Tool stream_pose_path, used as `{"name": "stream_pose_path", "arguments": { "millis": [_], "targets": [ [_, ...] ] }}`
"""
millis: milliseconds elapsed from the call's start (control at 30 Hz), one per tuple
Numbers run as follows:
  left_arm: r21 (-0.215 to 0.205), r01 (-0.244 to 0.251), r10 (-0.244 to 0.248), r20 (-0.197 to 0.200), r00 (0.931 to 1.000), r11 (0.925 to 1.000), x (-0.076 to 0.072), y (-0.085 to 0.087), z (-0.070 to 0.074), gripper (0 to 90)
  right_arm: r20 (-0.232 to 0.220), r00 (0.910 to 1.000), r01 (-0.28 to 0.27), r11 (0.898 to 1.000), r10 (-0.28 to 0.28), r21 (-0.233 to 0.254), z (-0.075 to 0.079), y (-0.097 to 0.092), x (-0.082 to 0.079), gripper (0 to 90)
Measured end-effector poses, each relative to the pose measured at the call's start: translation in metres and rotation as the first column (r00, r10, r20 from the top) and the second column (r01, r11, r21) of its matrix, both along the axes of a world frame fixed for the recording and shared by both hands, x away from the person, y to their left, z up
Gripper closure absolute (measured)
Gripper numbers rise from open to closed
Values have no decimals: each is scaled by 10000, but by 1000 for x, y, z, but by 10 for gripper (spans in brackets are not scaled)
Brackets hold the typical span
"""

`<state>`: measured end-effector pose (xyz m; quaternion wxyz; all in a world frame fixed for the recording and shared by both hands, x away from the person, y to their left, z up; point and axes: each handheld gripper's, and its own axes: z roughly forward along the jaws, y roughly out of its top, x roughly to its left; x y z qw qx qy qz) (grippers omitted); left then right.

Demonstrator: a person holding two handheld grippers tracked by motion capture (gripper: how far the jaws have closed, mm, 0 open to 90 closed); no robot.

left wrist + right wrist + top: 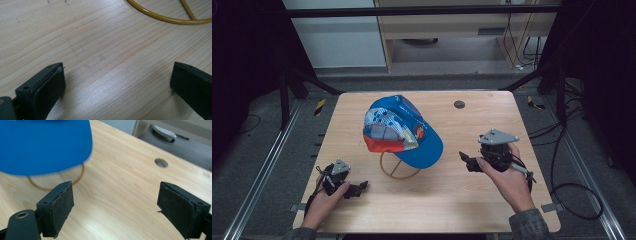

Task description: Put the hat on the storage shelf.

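Observation:
A blue cap (402,130) with a red and white printed front sits on a yellow wire stand (398,169) in the middle of the wooden table (462,200). My left gripper (360,188) rests low near the table's front left, open, jaws pointing toward the stand's ring (170,17). In its own view the left gripper (117,82) has bare wood between its jaws. My right gripper (467,161) hovers to the right of the cap, open. From the right gripper (115,207), the cap's blue brim (45,145) lies ahead at upper left, nothing between the jaws.
A round cable hole (459,104) sits in the table's far right part. Metal frame legs and cables stand around the table, and a cabinet is beyond the far edge. Bare wood lies in front of the stand.

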<state>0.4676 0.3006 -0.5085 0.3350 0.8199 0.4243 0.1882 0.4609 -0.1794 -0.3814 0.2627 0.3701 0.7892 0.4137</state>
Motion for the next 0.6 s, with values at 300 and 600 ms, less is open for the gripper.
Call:
{"name": "stream_pose_path", "arguments": {
  "millis": [300, 600],
  "targets": [
    [-20, 8, -8, 5, 10000, 10000, 0, 0, 0, 0, -594, 9973, 389, 9967, -432, -711, -61, -6, -7, 160],
    [-28, -13, 13, -18, 10000, 10000, 0, 0, 0, 0, -1498, 9820, 1129, 9934, -1148, -216, -117, -15, -5, 161]
  ]
}}
